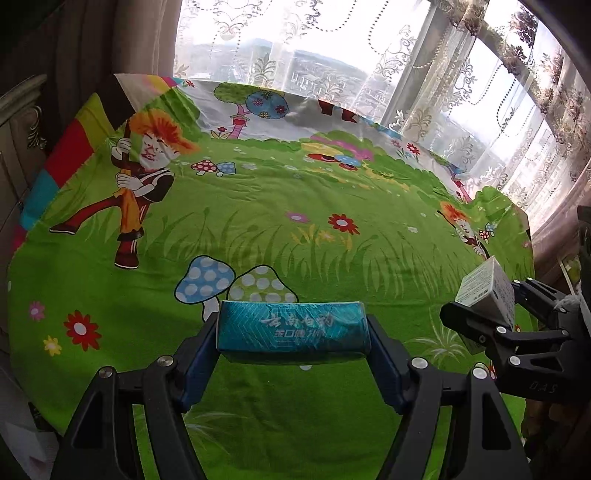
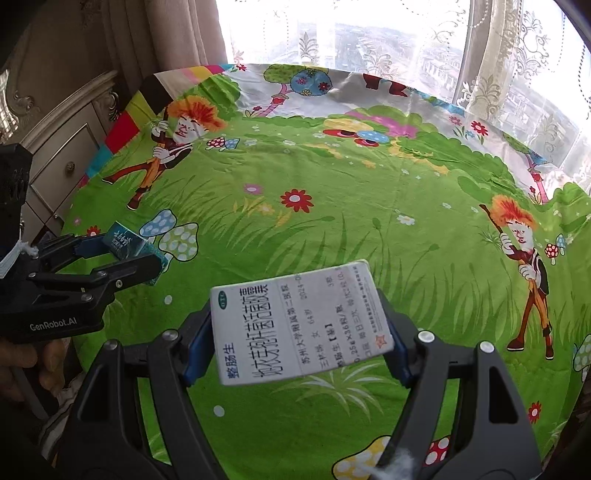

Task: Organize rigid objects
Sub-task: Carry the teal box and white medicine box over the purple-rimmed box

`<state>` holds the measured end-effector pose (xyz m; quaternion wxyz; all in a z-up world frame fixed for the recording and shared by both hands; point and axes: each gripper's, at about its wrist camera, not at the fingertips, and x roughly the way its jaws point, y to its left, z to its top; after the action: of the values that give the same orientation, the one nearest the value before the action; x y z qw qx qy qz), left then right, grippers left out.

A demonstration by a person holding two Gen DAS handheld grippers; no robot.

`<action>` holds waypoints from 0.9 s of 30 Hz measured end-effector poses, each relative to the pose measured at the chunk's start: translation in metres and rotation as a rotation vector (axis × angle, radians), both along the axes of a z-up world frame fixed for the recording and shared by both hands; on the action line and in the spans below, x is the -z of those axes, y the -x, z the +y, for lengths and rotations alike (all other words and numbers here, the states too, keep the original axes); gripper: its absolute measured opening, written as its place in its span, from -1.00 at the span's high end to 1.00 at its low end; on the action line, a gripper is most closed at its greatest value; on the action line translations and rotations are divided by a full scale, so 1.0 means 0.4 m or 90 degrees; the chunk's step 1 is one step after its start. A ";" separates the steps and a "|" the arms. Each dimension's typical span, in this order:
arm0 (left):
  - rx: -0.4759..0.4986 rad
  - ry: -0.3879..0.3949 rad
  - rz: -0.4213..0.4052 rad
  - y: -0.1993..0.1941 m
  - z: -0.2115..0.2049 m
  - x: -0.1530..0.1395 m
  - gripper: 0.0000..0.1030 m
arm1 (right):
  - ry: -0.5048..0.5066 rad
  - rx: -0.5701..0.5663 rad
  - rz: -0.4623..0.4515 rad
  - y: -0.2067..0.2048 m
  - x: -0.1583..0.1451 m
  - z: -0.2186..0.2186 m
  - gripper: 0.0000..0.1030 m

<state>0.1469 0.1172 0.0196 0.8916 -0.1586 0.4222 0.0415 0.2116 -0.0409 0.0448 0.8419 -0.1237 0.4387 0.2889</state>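
Note:
In the left wrist view my left gripper point(image 1: 293, 349) is shut on a teal box point(image 1: 291, 326) with pale lettering, held crosswise between the blue pads above the green cartoon bedsheet point(image 1: 258, 221). In the right wrist view my right gripper point(image 2: 299, 336) is shut on a white medicine box point(image 2: 301, 321) with printed black text, its broad face turned up. Each gripper shows in the other's view: the right gripper point(image 1: 495, 314) with the white medicine box point(image 1: 487, 291) at the right edge, the left gripper point(image 2: 140, 254) with the teal box point(image 2: 123, 242) at the left edge. Both hover over the bedsheet point(image 2: 351, 192).
A pale carved cabinet with drawers point(image 2: 62, 147) stands left of the bed. Lace curtains and a bright window point(image 2: 369, 33) run along the far side. A hand point(image 2: 33, 365) holds the left gripper's handle at the lower left.

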 end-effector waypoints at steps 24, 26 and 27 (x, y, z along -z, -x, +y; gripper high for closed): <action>-0.219 -0.019 -0.012 0.501 0.229 -0.086 -0.44 | -0.045 -0.201 -0.013 0.399 -0.095 0.241 -0.51; -0.238 -0.023 -0.005 0.546 0.247 -0.082 -0.44 | -0.046 -0.225 -0.008 0.444 -0.091 0.272 -0.51; -0.247 -0.026 -0.002 0.567 0.255 -0.080 -0.44 | -0.048 -0.239 -0.003 0.468 -0.088 0.289 -0.51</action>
<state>-0.0798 0.2192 0.0516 0.8705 -0.2188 0.3814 0.2212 0.0242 0.0746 0.0800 0.7782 -0.1727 0.3948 0.4570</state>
